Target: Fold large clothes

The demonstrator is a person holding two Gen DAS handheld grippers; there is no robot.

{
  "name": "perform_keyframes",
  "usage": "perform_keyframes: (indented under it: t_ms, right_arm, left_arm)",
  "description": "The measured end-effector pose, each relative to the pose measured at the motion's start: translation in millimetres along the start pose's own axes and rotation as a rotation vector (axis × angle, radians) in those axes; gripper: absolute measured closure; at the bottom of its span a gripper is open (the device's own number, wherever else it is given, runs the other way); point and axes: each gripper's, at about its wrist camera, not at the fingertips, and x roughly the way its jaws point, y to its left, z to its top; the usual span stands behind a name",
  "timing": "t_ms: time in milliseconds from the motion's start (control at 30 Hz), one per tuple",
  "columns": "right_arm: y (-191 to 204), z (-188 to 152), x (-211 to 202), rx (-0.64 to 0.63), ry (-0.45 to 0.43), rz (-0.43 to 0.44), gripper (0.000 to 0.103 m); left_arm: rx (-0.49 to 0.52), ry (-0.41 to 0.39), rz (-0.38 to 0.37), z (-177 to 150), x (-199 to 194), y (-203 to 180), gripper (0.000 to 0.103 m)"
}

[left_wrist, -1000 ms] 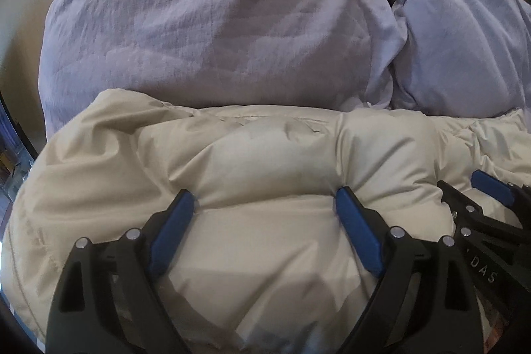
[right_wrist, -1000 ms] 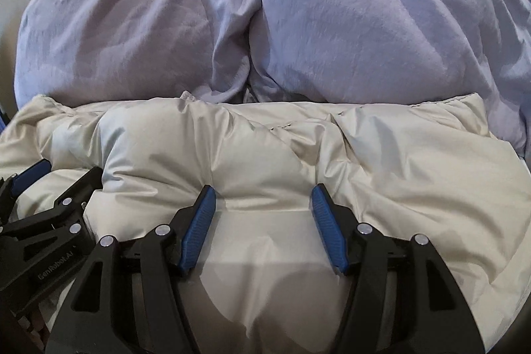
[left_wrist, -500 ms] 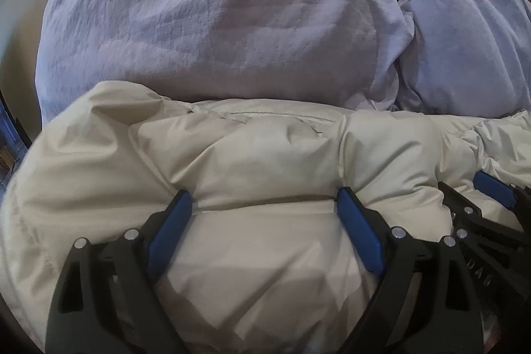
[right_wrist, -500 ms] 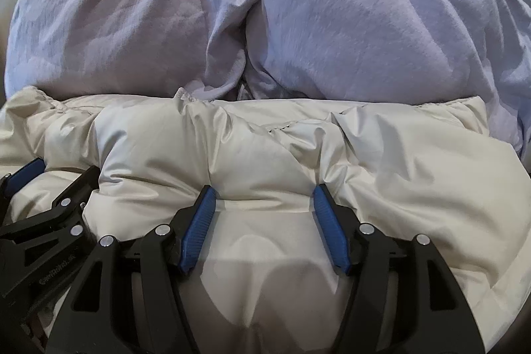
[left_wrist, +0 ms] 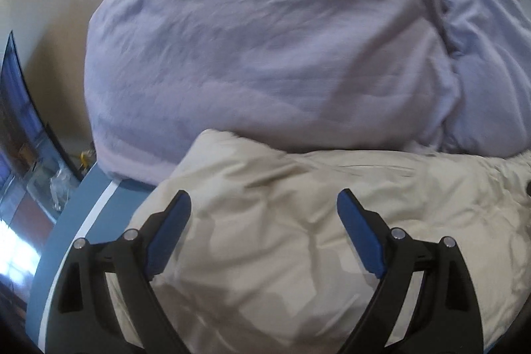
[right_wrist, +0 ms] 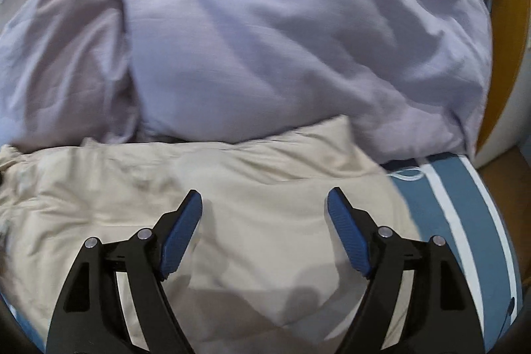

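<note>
Blue-padded, the left gripper [left_wrist: 264, 233] gapes wide and empty, the right gripper [right_wrist: 264, 229] has just been opening with nothing between its jaws, both above the puffy cream quilted jacket [left_wrist: 298, 221] on the blue white-striped bed [right_wrist: 464, 204], whose far edge lilac crumpled bedding [right_wrist: 282, 38] hides.

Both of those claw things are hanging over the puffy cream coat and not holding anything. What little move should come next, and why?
Probably lower both grippers to the cream coat again and take hold of an edge for another fold. The left gripper and right gripper are open, the right one's jaws having just opened, with nothing between the pads. The coat lies loosely bunched against the lilac bedding, so it seems released but not tidy yet.
</note>
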Motion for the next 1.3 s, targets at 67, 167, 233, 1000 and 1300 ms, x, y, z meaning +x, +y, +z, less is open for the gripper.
perform_keyframes:
  t_ms: [67, 167, 233, 1000, 1300]
  right_arm:
    - [-9.9, -4.3, 9.7, 0.020, 0.013, -0.004, 0.023]
    - [-12.3, -8.7, 20.4, 0.020, 0.026, -0.009, 0.023]
    - [-10.4, -10.8, 26.0, 0.005, 0.027, -0.019, 0.021]
    - [-14.9, -17.5, 52.0, -0.002, 0.078, -0.051, 0.017]
    - [17.7, -6.2, -9.3, 0.052, 0.015, 0.125, 0.017]
  left_arm:
    - [-0.007, 0.019, 0.031, -2.9, 10.8, 7.6, 0.014]
    - [-0.003, 0.055, 0.069, -13.5, 28.9, 13.7, 0.013]
    - [-0.002, 0.057, 0.079, -17.8, 35.3, 16.2, 0.010]
    - [-0.045, 0.078, 0.037, -28.4, 63.7, 31.9, 0.004]
    - [-0.028, -0.019, -0.109, -22.2, -13.4, 5.1, 0.007]
